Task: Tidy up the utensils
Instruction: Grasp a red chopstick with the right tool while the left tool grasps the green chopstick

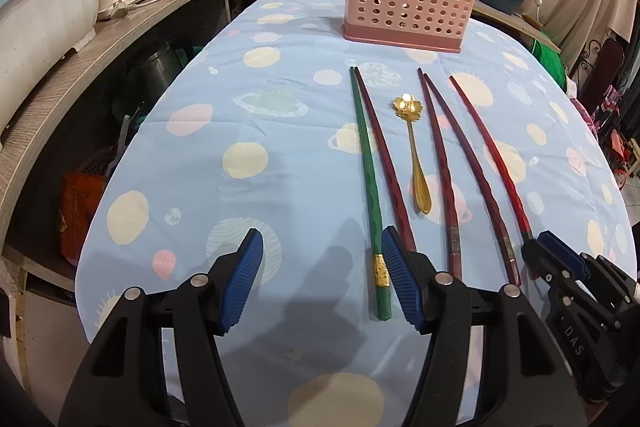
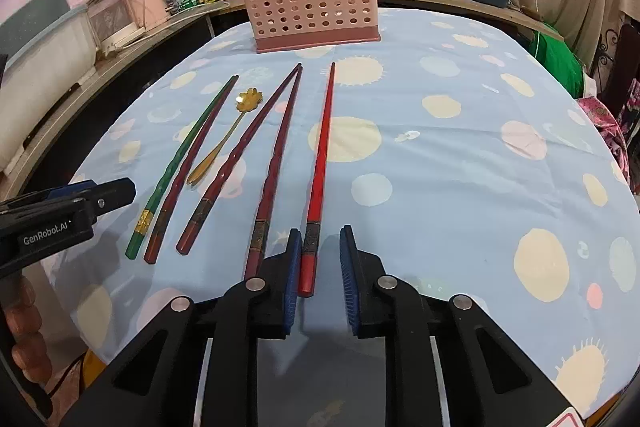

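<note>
Red chopstick [image 2: 320,171] between open right gripper [image 2: 318,279] pads: close near thick end, lift level toward pink holder [image 2: 312,7]. Left gripper [image 1: 322,279] open, idle.

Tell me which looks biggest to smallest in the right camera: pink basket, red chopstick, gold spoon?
1. Pink basket, biggest overall.
2. Red chopstick, longest but thin, and closer to the camera, so this is unsure.
3. Gold spoon, clearly smallest.
</note>
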A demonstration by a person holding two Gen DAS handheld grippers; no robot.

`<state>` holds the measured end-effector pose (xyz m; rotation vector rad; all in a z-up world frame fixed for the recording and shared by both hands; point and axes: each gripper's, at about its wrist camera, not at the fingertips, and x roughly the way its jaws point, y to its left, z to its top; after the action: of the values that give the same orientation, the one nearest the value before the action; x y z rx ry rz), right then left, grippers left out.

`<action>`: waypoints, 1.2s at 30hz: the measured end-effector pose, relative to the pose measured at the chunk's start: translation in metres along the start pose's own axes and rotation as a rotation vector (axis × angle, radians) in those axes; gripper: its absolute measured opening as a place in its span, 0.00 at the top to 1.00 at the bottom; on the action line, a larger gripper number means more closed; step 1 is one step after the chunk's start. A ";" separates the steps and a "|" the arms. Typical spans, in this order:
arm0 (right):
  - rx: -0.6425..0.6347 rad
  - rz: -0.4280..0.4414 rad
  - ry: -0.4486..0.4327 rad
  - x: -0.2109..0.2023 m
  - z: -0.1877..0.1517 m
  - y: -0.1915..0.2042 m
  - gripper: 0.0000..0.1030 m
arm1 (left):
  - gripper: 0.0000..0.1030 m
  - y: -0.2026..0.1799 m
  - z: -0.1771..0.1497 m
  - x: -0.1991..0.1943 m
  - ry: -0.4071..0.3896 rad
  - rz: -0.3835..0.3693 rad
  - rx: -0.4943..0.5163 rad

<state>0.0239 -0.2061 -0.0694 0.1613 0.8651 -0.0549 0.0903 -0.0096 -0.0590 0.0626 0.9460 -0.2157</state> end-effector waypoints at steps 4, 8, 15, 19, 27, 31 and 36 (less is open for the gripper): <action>0.027 0.013 0.002 -0.001 -0.001 -0.005 0.92 | 0.43 -0.004 -0.004 0.000 0.005 -0.004 0.015; 0.046 0.029 0.008 -0.001 -0.001 -0.008 0.93 | 0.43 -0.006 -0.008 0.001 0.015 -0.008 0.024; 0.049 0.031 0.009 -0.002 -0.002 -0.008 0.93 | 0.43 -0.006 -0.015 0.004 0.036 -0.013 0.029; 0.050 0.031 0.009 -0.002 -0.003 -0.007 0.93 | 0.46 -0.006 -0.018 0.007 0.057 -0.018 0.024; 0.051 0.032 0.009 -0.002 -0.003 -0.008 0.93 | 0.50 -0.008 -0.019 0.008 0.056 -0.006 0.031; 0.049 0.031 0.009 -0.002 -0.003 -0.008 0.93 | 0.59 -0.008 -0.019 0.008 0.053 -0.006 0.032; 0.050 0.030 0.008 -0.003 -0.004 -0.008 0.93 | 0.72 -0.007 -0.018 0.008 0.052 -0.014 0.026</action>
<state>0.0183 -0.2130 -0.0705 0.2215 0.8694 -0.0477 0.0795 -0.0152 -0.0757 0.0864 0.9960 -0.2403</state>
